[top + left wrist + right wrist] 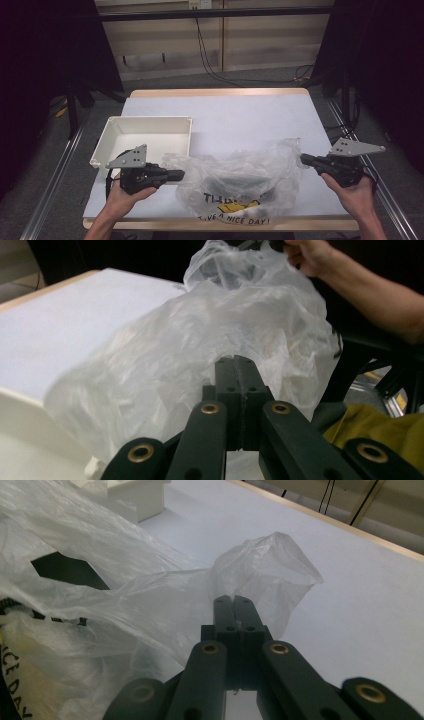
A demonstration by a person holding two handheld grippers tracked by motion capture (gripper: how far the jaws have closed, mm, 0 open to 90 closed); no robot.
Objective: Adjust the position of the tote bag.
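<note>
A clear plastic bag (240, 182) is laid on the near half of the table (235, 112), its long axis running left to right. Its printed side, with yellow and black lettering, is turned toward the near edge. A dark shape is seen inside, not identifiable.

The left gripper (176, 174) is held at the bag's left end, jaws pressed together on the film; the pinch is confirmed in the left gripper view (239, 365). The right gripper (303, 159) is clamped likewise on the bag's right end, where a bunched corner is caught (234, 602). The bag is stretched between them.

A white tray (112, 137) is placed at the left, just beyond the left gripper.
</note>
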